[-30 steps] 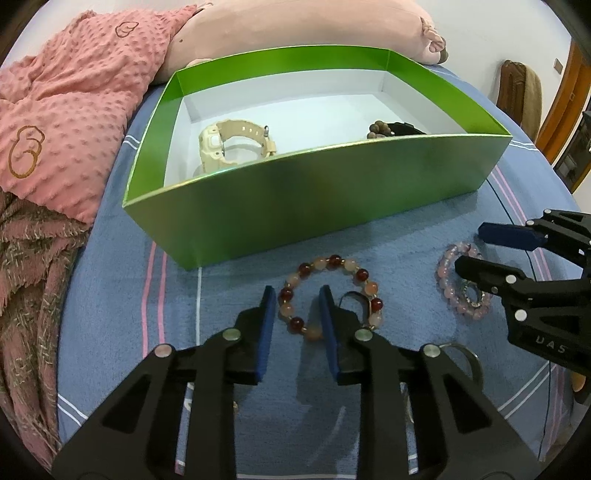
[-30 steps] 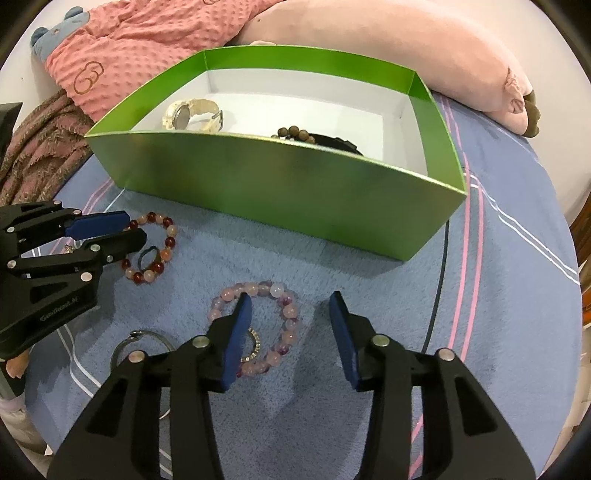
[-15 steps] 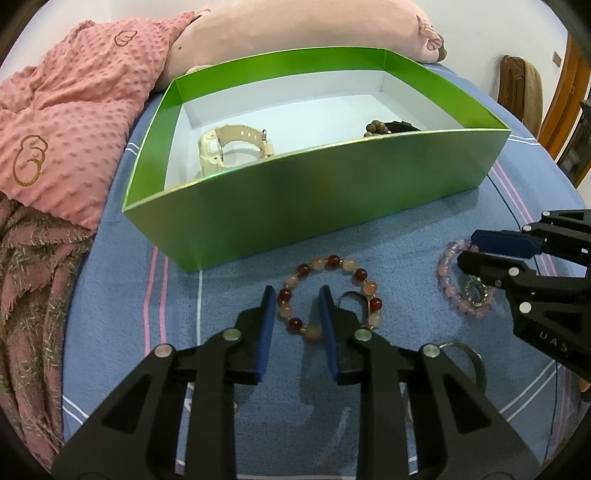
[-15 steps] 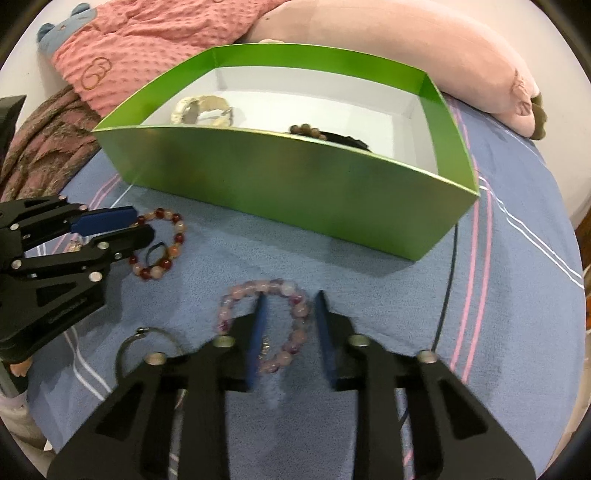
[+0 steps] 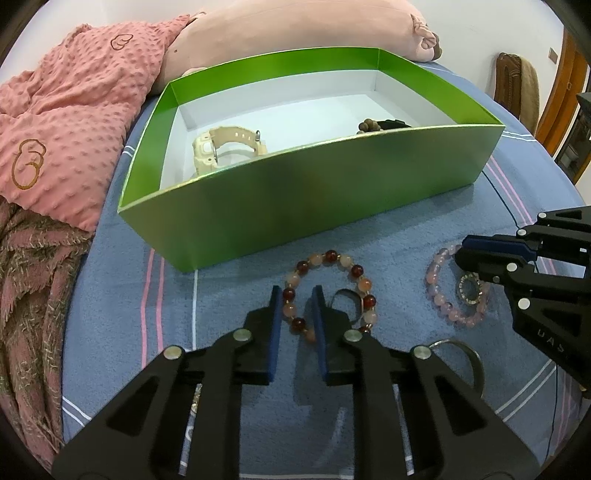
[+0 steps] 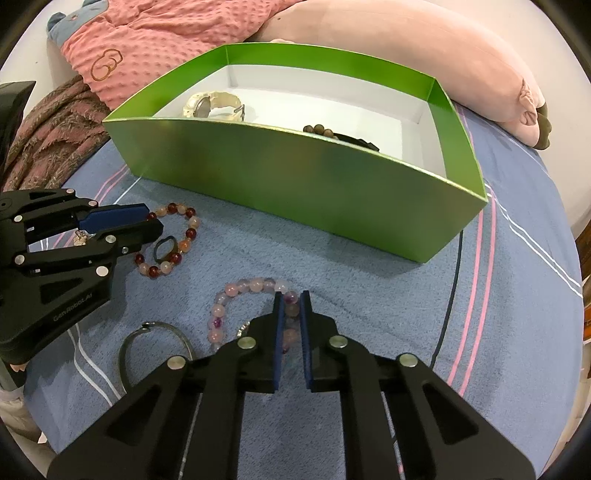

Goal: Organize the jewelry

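Note:
A red-and-peach bead bracelet (image 5: 332,254) lies on the blue bedsheet in front of the green box (image 5: 314,206). My left gripper (image 5: 296,291) points down over its near left side. Its jaws are closing with the strand between them, and a gap still shows beside the right pad. A pale pink bead bracelet (image 6: 243,286) lies further right. My right gripper (image 6: 291,295) is closing on it, both pads against a bead. The box holds a cream watch (image 5: 221,147) and dark brown beads (image 5: 369,125).
A dark ring (image 5: 347,295) lies inside the red bracelet, a sparkly ring (image 5: 471,290) inside the pink one. A thin metal bangle (image 6: 155,332) rests near the fingers. A pink blanket (image 5: 66,129), a brown throw (image 5: 29,295) and a long plush pillow (image 5: 295,29) border the box.
Both pairs of jaws have narrowed. The right one went from wide open to closed on the pink bracelet's right side. Neither hand has shifted.

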`<state>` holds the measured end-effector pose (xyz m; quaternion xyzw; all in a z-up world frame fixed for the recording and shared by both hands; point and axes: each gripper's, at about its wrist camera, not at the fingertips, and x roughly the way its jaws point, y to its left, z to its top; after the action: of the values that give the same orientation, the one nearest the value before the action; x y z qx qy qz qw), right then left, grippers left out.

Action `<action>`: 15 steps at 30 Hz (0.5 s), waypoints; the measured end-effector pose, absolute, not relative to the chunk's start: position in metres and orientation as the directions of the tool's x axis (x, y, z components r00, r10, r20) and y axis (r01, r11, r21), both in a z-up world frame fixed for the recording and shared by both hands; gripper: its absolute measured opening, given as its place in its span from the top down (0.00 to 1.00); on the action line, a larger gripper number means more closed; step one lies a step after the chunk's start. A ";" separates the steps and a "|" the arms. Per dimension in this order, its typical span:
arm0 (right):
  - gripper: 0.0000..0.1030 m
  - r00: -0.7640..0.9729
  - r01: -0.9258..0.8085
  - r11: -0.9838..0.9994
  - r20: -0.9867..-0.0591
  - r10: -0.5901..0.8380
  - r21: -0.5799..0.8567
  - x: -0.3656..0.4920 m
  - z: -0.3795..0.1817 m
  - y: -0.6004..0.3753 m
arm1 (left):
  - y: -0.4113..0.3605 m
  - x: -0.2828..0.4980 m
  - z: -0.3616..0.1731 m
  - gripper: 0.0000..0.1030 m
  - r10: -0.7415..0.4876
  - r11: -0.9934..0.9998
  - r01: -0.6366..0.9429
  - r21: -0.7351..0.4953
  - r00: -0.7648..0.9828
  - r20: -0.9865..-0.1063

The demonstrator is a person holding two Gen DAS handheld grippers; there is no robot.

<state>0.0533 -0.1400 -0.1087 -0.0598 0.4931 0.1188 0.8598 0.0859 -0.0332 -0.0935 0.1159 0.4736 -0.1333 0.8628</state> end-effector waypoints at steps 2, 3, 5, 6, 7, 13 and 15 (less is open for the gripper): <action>0.91 0.485 -0.262 0.965 -0.862 0.148 0.019 0.053 -0.109 -0.140 | -0.033 0.086 -0.093 0.85 -0.120 0.938 0.340 0.074 0.518 -0.847; 0.91 0.486 -0.262 0.965 -0.861 0.150 0.020 0.054 -0.109 -0.140 | -0.033 0.085 -0.093 0.85 -0.121 0.938 0.340 0.074 0.519 -0.846; 0.91 0.491 -0.260 0.965 -0.857 0.155 0.025 0.053 -0.108 -0.140 | -0.032 0.085 -0.091 0.85 -0.124 0.937 0.340 0.075 0.527 -0.841; 0.91 0.496 -0.259 0.965 -0.854 0.159 0.028 0.053 -0.107 -0.140 | -0.032 0.084 -0.090 0.85 -0.125 0.937 0.341 0.076 0.532 -0.837; 0.91 0.502 -0.258 0.966 -0.849 0.163 0.033 0.051 -0.105 -0.142 | -0.032 0.083 -0.089 0.85 -0.125 0.937 0.340 0.079 0.538 -0.834; 0.91 0.522 -0.246 0.968 -0.834 0.178 0.053 0.050 -0.100 -0.149 | -0.029 0.080 -0.086 0.89 -0.123 0.943 0.323 0.078 0.557 -0.821; 0.91 0.520 -0.245 0.968 -0.836 0.175 0.050 0.050 -0.101 -0.148 | -0.029 0.081 -0.086 0.89 -0.122 0.943 0.324 0.078 0.554 -0.823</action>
<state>0.0505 -0.1479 -0.1014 -0.0370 0.4750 0.1207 0.8709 0.0810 -0.0285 -0.0860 0.1107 0.4545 -0.1274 0.8746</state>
